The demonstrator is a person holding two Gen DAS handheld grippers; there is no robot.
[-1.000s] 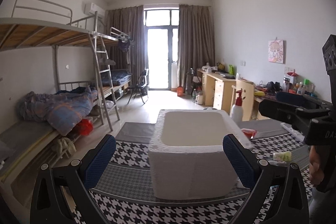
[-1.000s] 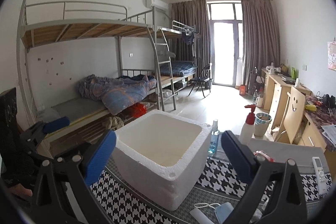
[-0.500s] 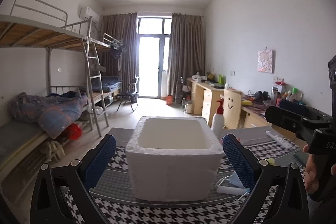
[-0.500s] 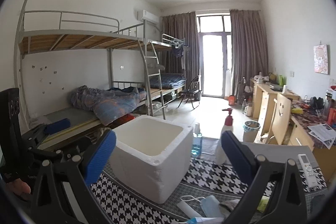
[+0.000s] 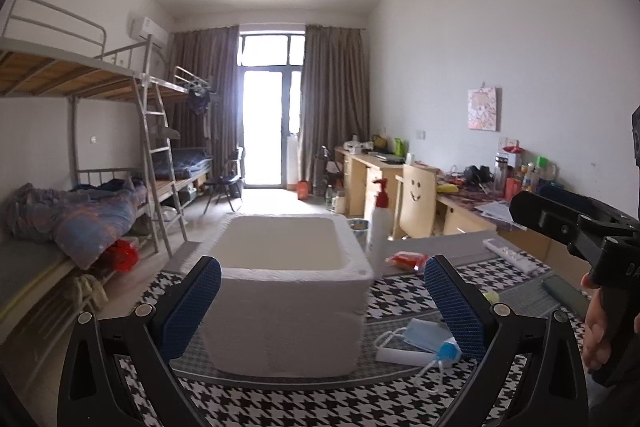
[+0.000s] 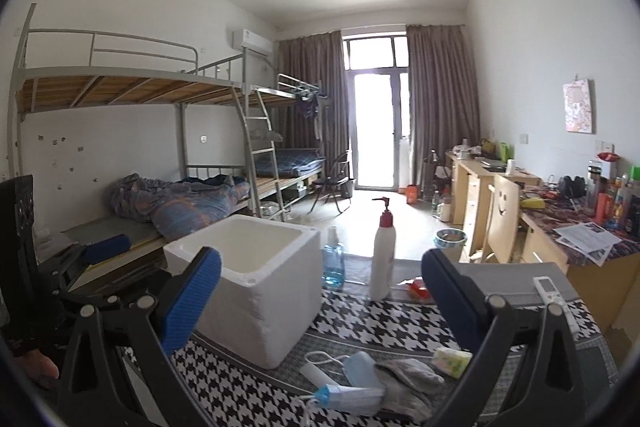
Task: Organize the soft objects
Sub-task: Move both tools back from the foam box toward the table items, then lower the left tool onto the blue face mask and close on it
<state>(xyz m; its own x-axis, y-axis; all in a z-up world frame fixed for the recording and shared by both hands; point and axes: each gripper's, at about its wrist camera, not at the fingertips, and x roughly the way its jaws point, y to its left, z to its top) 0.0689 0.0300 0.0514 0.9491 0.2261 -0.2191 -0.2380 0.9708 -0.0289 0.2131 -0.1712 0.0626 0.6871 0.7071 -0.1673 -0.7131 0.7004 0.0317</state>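
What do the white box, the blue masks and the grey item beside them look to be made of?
White box: looks like expanded foam, matte, with a pebbled surface and thick walls. Blue masks: thin non-woven fabric by the look, limp, with white ear loops. Grey item: soft knit or cloth, crumpled; which exactly, I cannot tell. All sit on the houndstooth cloth.

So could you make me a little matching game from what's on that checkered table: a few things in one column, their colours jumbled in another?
Things:
1. foam box
2. face mask
3. pump bottle
4. sock

Colours:
A. grey
B. white with a red top
C. light blue
D. all white

Pairs: 1-D, 2-C, 3-B, 4-A
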